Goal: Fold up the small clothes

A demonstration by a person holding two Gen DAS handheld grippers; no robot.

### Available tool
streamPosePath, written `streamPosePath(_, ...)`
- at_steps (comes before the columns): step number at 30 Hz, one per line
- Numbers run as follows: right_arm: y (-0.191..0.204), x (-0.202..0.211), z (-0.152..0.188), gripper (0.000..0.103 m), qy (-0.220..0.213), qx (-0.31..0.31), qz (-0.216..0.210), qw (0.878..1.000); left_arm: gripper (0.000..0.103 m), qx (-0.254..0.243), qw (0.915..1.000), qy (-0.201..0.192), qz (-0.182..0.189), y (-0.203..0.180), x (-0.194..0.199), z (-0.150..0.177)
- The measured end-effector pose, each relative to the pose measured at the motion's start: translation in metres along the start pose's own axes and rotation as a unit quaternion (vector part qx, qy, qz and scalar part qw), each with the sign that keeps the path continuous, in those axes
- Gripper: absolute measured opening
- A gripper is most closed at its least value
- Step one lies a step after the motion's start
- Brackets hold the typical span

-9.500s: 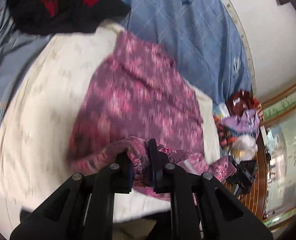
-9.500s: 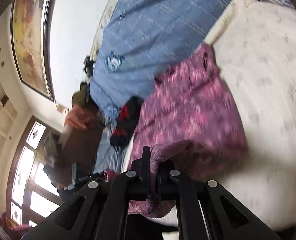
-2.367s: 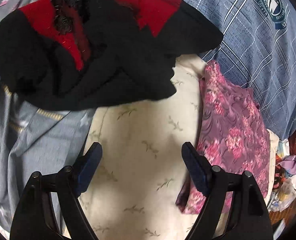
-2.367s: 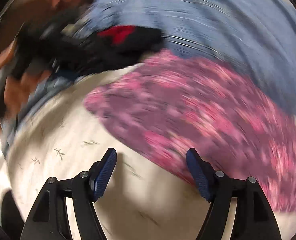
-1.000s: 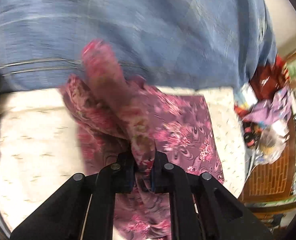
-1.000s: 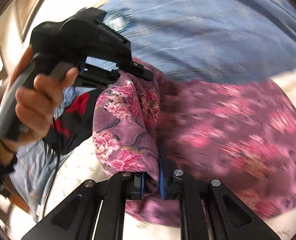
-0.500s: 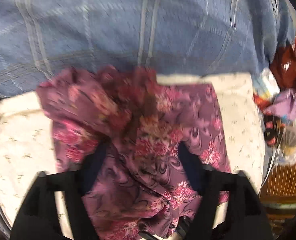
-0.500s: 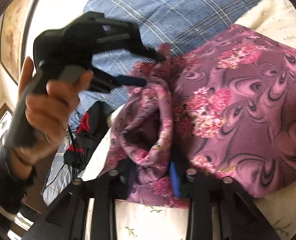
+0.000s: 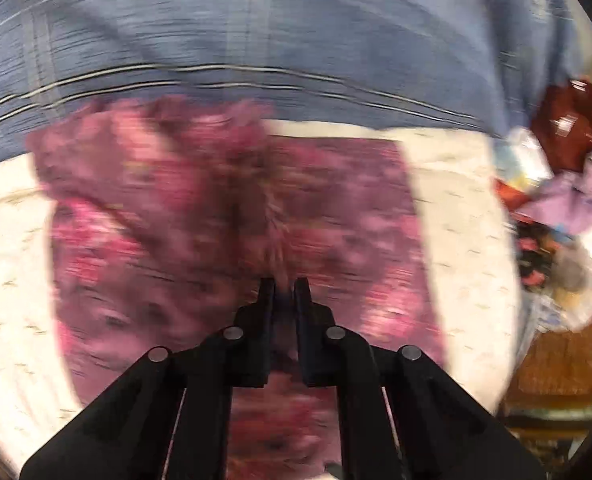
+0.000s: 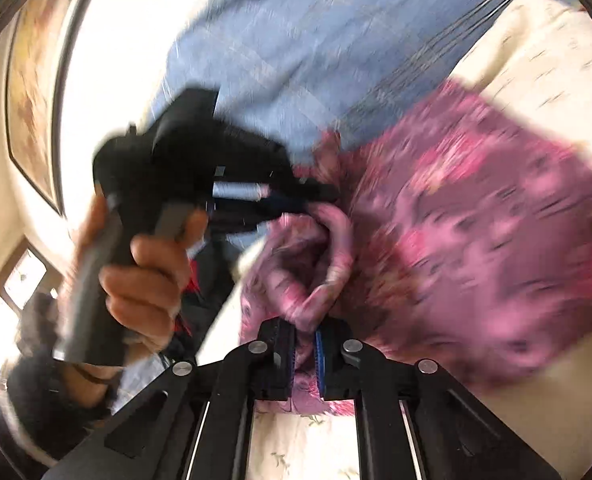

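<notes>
A purple-pink floral garment (image 9: 176,220) lies blurred on a cream cloth (image 9: 16,280) over the bed. My left gripper (image 9: 284,284) points steeply down at its middle, jaws closing to a narrow gap with a ridge of the fabric pinched at the tips. In the right wrist view the same garment (image 10: 475,260) spreads to the right, and a rolled fold of it rises from my right gripper (image 10: 305,336), whose jaws are closing on that fold. A person's hand (image 10: 144,280) holds the left gripper (image 10: 327,194), whose tips meet the garment's upper edge.
A blue plaid blanket (image 9: 296,20) covers the bed beyond the cream cloth. Mixed clutter (image 9: 567,200) sits off the bed's right side above a wooden surface. A black and red garment (image 10: 192,280) shows behind the hand. A framed picture (image 10: 28,80) hangs on the wall.
Both grippers stood open over the garment half a second ago and have closed on its fabric again. Both views are blurred by motion, and the raised fold has dropped lower.
</notes>
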State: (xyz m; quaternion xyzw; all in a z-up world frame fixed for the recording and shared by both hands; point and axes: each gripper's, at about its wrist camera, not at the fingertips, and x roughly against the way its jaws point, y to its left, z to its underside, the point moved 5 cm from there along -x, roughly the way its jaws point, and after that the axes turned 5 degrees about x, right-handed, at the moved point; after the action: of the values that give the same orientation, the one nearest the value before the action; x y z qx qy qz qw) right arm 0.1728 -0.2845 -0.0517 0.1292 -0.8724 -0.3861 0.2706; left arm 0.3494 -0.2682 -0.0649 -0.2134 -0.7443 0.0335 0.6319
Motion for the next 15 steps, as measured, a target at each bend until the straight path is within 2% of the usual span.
streamPosePath(2, -0.015, 0.015, 0.001, 0.007, -0.006, -0.01, 0.013, 1.0, 0.008, -0.016, 0.9998, 0.003, -0.012, -0.01, -0.011, 0.003)
streamPosePath(3, -0.027, 0.015, 0.006, 0.009, 0.003, -0.012, 0.034, 0.999, 0.008, -0.02, 0.9991, 0.014, -0.034, -0.012, -0.025, 0.005)
streamPosePath(4, -0.038, 0.011, 0.012, 0.002, 0.017, -0.016, 0.054, 0.998, 0.008, -0.017, 0.9987, 0.025, -0.04, -0.012, -0.032, 0.009)
streamPosePath(5, -0.048, 0.009, 0.017, 0.0, 0.019, -0.028, 0.061, 0.998, 0.009, -0.011, 0.9986, 0.033, -0.04, -0.011, -0.037, 0.011)
streamPosePath(7, -0.048, 0.013, 0.013, 0.003, 0.006, -0.034, 0.047, 0.998, 0.014, 0.015, 0.9995, 0.024, -0.015, -0.005, -0.029, 0.012)
streamPosePath(8, -0.047, 0.012, 0.014, 0.003, 0.01, -0.027, 0.052, 0.998, 0.016, 0.032, 0.9993, 0.017, 0.01, 0.0, -0.018, 0.012)
streamPosePath(9, -0.046, 0.011, 0.015, 0.004, 0.009, -0.022, 0.055, 0.998, 0.024, 0.05, 0.9982, 0.002, 0.033, 0.007, -0.002, 0.012)
streamPosePath(10, -0.045, 0.012, 0.015, 0.007, 0.006, -0.018, 0.052, 0.998, 0.037, 0.058, 0.9973, -0.015, 0.042, 0.015, 0.012, 0.012)
streamPosePath(11, -0.046, 0.012, 0.016, 0.007, 0.006, -0.019, 0.049, 0.999, 0.045, 0.064, 0.9964, -0.035, 0.043, 0.024, 0.026, 0.013)
streamPosePath(12, -0.046, 0.013, 0.017, 0.007, 0.004, -0.021, 0.043, 0.999, 0.061, 0.07, 0.9947, -0.07, 0.027, 0.039, 0.047, 0.016)
streamPosePath(13, -0.048, 0.014, 0.016, 0.007, 0.001, -0.026, 0.033, 0.999, 0.066, 0.072, 0.9935, -0.087, 0.013, 0.048, 0.057, 0.018)
streamPosePath(15, -0.049, 0.017, 0.016, 0.008, -0.003, -0.033, 0.019, 0.999, 0.066, 0.074, 0.9911, -0.108, -0.027, 0.071, 0.07, 0.031)
